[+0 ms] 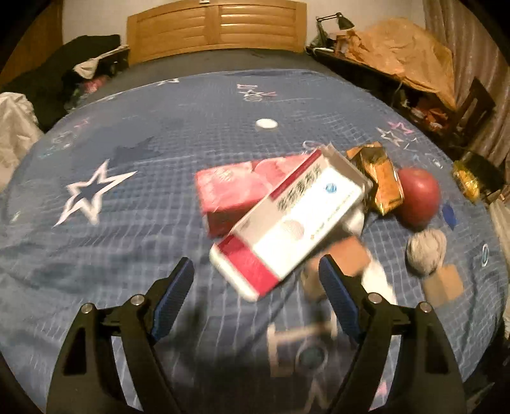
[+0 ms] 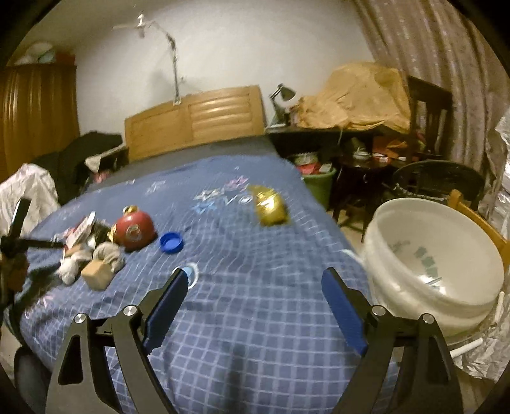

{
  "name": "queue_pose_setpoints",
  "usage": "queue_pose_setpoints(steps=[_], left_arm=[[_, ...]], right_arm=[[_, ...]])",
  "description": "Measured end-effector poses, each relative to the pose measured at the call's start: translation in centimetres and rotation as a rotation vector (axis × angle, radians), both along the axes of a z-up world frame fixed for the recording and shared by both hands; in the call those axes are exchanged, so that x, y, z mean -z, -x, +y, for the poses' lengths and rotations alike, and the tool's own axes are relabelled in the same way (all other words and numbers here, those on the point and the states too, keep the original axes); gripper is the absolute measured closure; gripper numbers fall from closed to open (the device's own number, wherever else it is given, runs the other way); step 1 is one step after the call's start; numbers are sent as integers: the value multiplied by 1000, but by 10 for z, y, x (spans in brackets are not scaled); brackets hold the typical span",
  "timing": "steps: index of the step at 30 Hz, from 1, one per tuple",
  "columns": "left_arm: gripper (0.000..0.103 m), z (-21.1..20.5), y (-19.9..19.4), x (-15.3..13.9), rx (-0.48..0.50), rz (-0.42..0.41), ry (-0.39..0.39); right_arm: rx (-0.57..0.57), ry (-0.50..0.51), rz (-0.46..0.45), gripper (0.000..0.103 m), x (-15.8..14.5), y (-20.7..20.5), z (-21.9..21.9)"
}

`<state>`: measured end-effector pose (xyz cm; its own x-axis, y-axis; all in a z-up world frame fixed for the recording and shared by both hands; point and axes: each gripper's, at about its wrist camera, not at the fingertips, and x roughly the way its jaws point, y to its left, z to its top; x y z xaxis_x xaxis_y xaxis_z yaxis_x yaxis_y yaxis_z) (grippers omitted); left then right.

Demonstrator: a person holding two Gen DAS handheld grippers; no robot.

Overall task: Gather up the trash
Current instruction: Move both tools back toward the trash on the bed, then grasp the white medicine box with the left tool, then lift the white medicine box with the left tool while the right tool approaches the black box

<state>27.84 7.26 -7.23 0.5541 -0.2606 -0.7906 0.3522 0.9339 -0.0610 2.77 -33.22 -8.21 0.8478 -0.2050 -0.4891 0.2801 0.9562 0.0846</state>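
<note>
On the blue checked bed cover [image 1: 127, 242] lies a pile of litter. A white and red medicine box [image 1: 287, 223] slants over a pink tissue pack [image 1: 236, 191]. My left gripper [image 1: 256, 262] is open, and the box's near end sits just beyond its fingertips without touching the pads. Right of the box are a gold wrapper [image 1: 382, 178], a red apple [image 1: 417, 194] and a grey crumpled ball [image 1: 427, 251]. My right gripper [image 2: 255, 274] is open over bare cover, nothing between its fingers. Ahead of it lie a blue cap [image 2: 171, 242] and a gold wrapper [image 2: 271, 207].
A white basin [image 2: 398, 254] stands off the bed's right edge. A white cap [image 1: 266, 124] lies farther up the bed. Brown cardboard pieces [image 1: 443, 283] lie near the ball. A wooden headboard [image 1: 216, 28], a cluttered dark desk [image 2: 350, 137] and a green bin [image 2: 318, 184] border the bed.
</note>
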Motion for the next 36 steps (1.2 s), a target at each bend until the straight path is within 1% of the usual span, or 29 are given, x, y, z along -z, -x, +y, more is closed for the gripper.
queue_pose_setpoints(steps=[1,3,4,6,8,9,10,11,12,13,15,16,19,21,23,25,28,31,34,36], left_arm=[[17,-6,-6,1,27,-2,13],[16,-18,-13,4,71,11,27],[16,-24,-18,7,93,24,30],[15,-29,-28,16,98,40,15],[17,-27,-34,22,94,59,44],[25,-25,-35,23,87,60,53],[42,-23,-35,25,84,60,57],[51,-20,-34,24,85,65,75],[65,-17,-33,24,76,67,87],[71,-13,-29,20,60,59,90],[78,-6,-21,15,45,41,98],[81,-1,-13,10,40,32,116],[84,9,7,-1,24,11,136],[85,18,30,-14,24,-18,153],[85,23,48,-25,22,-44,159],[85,29,65,-35,22,-51,179],[85,36,99,-46,64,-47,230],[85,34,113,-43,105,-18,280],[85,34,121,-18,146,78,363],[84,34,123,-1,156,131,378]], right_arm=[[-5,2,14,17,1,-3,3],[-11,1,41,17,5,-13,12],[-14,-1,48,17,5,-14,9],[-22,-2,63,17,6,-20,14],[-33,5,74,17,7,-24,20],[-44,10,80,17,8,-26,24],[-50,11,82,17,7,-24,22],[-55,12,84,17,7,-24,24],[-60,11,85,17,7,-24,25],[-65,8,84,17,7,-24,26],[-75,4,82,17,7,-23,29],[-78,4,80,17,6,-22,29],[-88,2,71,17,3,-18,31],[-92,-2,64,17,2,-16,30],[-96,-7,59,17,1,-15,30],[-103,-15,59,17,1,-14,31],[-119,-28,60,17,2,-14,35],[-139,-35,67,17,5,-16,41],[-162,-34,71,17,5,-17,49],[-174,-23,70,17,3,-17,54]])
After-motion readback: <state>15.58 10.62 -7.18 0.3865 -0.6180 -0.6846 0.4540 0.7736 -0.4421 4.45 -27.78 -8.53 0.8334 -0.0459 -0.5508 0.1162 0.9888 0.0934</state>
